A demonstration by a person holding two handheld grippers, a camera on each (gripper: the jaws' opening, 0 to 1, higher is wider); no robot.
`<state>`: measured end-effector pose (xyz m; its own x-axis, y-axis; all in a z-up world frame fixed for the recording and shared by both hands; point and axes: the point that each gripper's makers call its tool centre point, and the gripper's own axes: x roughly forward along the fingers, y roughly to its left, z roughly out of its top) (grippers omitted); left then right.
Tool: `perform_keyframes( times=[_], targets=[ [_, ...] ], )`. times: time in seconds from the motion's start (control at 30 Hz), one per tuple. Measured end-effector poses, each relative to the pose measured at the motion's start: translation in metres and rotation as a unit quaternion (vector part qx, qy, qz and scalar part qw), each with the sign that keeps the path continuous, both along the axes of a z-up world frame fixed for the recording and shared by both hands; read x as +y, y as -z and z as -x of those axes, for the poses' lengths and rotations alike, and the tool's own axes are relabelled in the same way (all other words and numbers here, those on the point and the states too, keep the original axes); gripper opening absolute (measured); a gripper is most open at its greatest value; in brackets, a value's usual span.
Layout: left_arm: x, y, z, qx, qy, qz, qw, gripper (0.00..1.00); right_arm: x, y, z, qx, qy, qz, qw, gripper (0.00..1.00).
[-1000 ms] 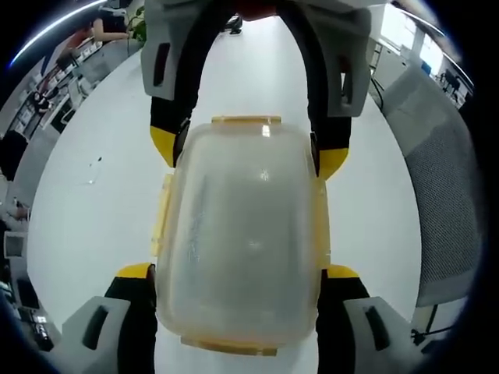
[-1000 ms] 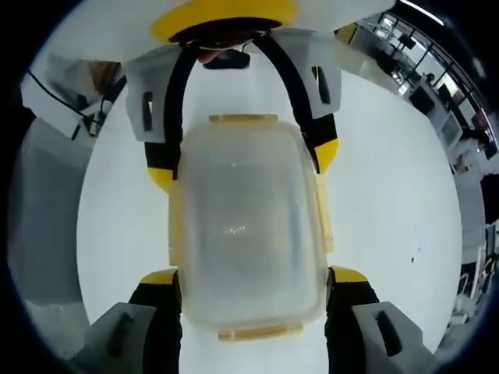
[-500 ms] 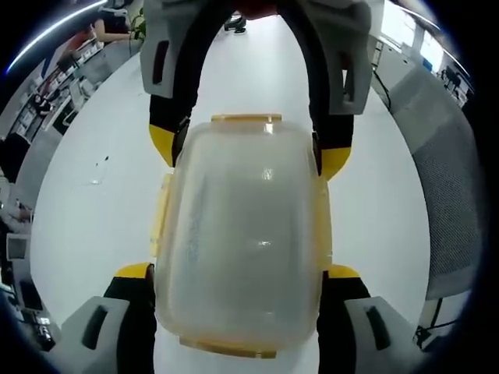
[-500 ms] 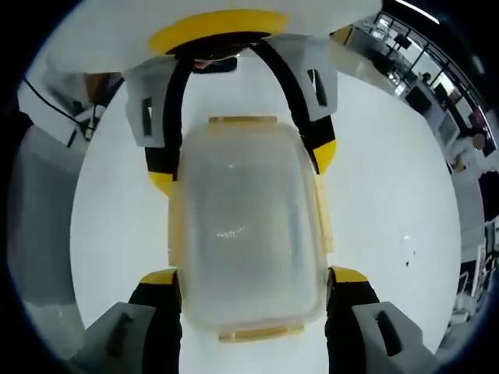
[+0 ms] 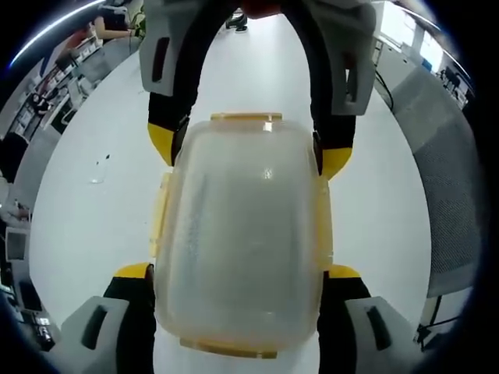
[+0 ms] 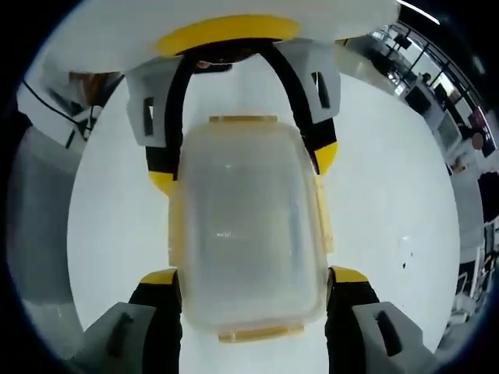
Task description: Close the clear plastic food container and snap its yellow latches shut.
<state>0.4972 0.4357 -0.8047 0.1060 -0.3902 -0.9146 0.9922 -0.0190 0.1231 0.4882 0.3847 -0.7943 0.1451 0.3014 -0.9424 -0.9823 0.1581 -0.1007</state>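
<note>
A clear plastic food container (image 5: pixel 242 234) with its lid on lies over the white table (image 5: pixel 93 226), held from opposite ends. My left gripper (image 5: pixel 238 274) is shut on it, yellow fingertips (image 5: pixel 134 273) pressed to both long sides. From the far end my right gripper (image 5: pixel 248 152) clamps the same sides. In the right gripper view the container (image 6: pixel 245 226) sits between my right gripper (image 6: pixel 253 276) and the left gripper (image 6: pixel 242 165) opposite. Yellow latches (image 5: pixel 245 118) run along all edges; a side latch (image 5: pixel 161 214) lies against the wall.
A grey mesh chair (image 5: pixel 452 179) stands beside the table at the right of the left gripper view. Office desks and people (image 5: pixel 54 70) lie far off. A person's white sleeve (image 6: pixel 54 89) and a grey chair (image 6: pixel 35 210) are at the left of the right gripper view.
</note>
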Motion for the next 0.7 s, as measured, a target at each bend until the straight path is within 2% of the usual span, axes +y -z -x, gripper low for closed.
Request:
perform_keyframes(
  times=[0.43, 0.7],
  targets=[
    [-0.0009, -0.0011, -0.0019, -0.002, -0.002, 0.006, 1.0, 0.86, -0.0008, 0.0003, -0.0026, -0.006, 0.0, 0.002, 1.0, 0.76],
    [-0.0002, -0.0009, -0.0017, -0.002, -0.002, 0.004, 1.0, 0.87, 0.0009, -0.0002, -0.0017, -0.012, 0.002, -0.012, 0.9999, 0.77]
  ],
)
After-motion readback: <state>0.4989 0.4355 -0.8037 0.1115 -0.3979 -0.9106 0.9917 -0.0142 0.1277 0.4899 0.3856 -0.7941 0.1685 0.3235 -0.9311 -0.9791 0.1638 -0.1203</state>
